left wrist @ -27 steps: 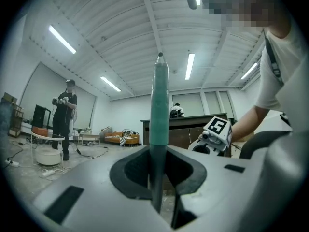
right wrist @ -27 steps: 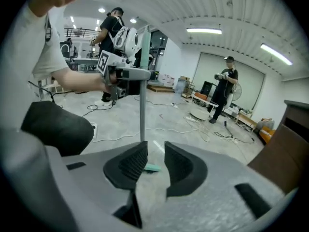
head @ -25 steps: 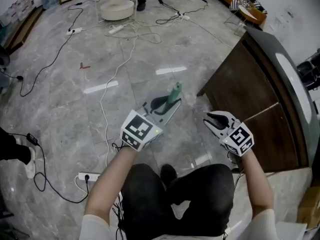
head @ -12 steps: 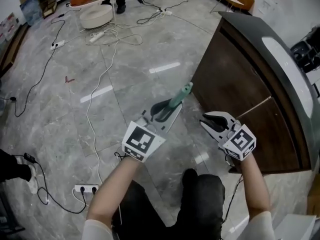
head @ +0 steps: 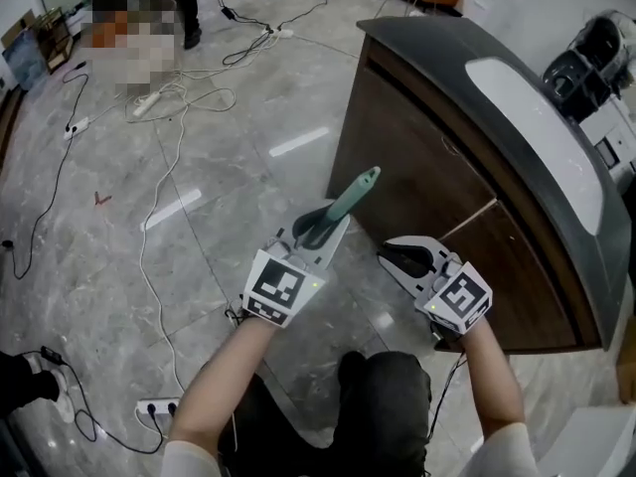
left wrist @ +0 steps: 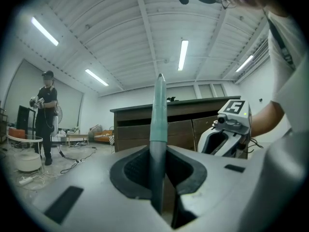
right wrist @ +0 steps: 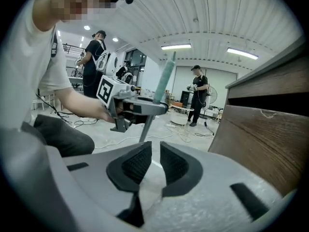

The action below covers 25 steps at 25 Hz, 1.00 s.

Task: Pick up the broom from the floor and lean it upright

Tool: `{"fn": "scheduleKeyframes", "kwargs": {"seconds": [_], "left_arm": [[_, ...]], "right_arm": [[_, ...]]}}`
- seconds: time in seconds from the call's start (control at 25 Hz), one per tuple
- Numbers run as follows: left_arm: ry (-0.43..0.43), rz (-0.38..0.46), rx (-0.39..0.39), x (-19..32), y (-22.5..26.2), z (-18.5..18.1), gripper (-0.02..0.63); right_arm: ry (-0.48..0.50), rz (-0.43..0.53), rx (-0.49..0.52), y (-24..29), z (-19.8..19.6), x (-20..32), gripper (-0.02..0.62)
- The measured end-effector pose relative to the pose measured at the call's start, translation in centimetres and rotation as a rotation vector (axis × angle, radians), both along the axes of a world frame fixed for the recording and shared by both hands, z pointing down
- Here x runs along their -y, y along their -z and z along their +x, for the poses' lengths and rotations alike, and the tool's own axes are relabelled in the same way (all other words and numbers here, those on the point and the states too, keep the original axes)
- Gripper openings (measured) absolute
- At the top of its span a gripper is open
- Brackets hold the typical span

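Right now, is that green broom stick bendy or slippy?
Probably stiff: the broom handle stands straight from the left hand-held gripper. Leaned up, it may slide; the floor looks glossy.

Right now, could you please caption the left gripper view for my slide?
Left gripper clamped on the teal-tipped broom handle, with a dark wooden counter behind.

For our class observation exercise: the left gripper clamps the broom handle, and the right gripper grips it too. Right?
No. The left gripper clamps the broom handle, but the right gripper grips nothing: the right gripper view shows its jaws, which have just been closing, apart with only floor between them.
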<state>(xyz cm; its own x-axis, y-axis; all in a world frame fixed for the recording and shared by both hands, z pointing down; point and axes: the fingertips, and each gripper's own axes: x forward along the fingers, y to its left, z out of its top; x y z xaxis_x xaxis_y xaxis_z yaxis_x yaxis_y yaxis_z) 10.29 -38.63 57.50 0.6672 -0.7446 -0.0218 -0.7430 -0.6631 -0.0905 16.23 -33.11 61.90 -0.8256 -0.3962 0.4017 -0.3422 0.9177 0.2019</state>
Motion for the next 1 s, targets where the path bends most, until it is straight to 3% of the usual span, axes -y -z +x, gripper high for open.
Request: {"fn": "scheduleKeyframes", "kwargs": {"seconds": [0.16,0.36,0.56,1.0], "left_arm": [[0.011,-0.042,0.009,2.4,-0.9,3.2,0.060],[-0.030,-0.039,-0.041,4.5,-0.6,7.8,0.060],[-0.027,-0.091,-0.061,7.1,-1.1,11.4,0.060],[-0.143,-0.146,-0.093,10.0,-3.0,17.2,0.060]], "right_arm": [[-0.002,-0.001,-0.018,0.2,1.8,0.0,0.052],[-0.019,0.000,-0.002,0.7,3.8,0.7,0.048],[-0.020,0.012,0.024,1.2,5.0,1.5,0.044],[-0.048,-0.014,0.100,0.8,7.2,3.7,0.023]]}}
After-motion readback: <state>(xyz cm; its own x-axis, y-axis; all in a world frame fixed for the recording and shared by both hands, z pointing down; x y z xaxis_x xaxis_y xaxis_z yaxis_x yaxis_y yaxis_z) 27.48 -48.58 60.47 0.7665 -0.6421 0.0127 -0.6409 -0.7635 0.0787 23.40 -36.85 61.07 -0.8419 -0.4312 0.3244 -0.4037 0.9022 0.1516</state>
